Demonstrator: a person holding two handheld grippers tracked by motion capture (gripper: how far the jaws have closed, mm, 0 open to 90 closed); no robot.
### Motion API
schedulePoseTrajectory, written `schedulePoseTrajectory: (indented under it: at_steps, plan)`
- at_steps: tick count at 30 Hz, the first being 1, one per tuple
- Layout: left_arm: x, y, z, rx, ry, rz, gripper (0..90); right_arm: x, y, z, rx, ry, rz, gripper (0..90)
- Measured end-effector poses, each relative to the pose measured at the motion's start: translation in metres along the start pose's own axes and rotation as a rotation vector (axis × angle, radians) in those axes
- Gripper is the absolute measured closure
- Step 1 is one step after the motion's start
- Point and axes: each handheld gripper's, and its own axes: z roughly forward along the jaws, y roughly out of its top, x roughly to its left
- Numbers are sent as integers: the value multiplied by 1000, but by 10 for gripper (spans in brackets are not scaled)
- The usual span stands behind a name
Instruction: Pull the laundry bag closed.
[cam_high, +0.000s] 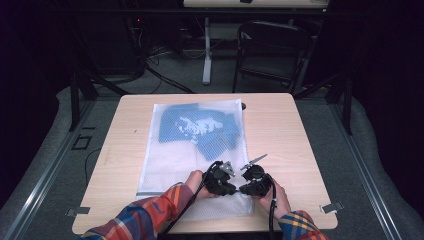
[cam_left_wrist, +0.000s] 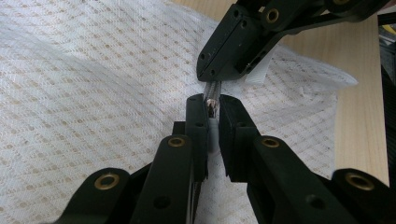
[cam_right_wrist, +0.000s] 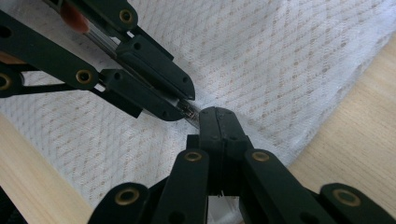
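Your left gripper (cam_left_wrist: 212, 105) and right gripper (cam_right_wrist: 218, 116) both pinch the mesh bag (cam_high: 170, 160) at the table's (cam_high: 300, 140) 6 o'clock edge. You're likely working its zipper; next, pull apart steadily.

Bare wood on table (cam_high: 295, 130) left & right of the white mesh bag (cam_high: 170, 160), w/ the widest open strip at frame right; far edge also bare except a small dark knob (cam_high: 244, 106) at bag's upper-right corner. Lower centre is crowded: left gripper (cam_high: 231, 189) & right gripper (cam_high: 242, 189) sit tip to tip on bag's near edge, hands close behind.
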Motion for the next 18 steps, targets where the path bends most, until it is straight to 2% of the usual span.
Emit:
schedulePoseTrajectory:
  at_steps: [1, 3, 11, 12, 16, 18]
  plan:
    - [0, 0, 0, 2, -1, 1, 827, 0, 0, -1, 10, -3, -7, 900]
    - [-1, 0, -1, 2, -1, 5, 828, 0, -1, 0, -4, 11, 4, 900]
    - [0, -1, -4, 8, -1, 1, 829, 0, -1, -1, -1, 1, -1, 900]
    - [1, -2, -5, -5, -11, -3, 828, 0, -1, 0, -3, 0, 1, 900]
    - [1, -3, -8, 15, 1, 3, 829, -1, -2, -1, -1, 2, -2, 900]
    - [2, -5, -9, 3, -10, -6, 828, 0, -2, 1, -18, 4, 10, 900]
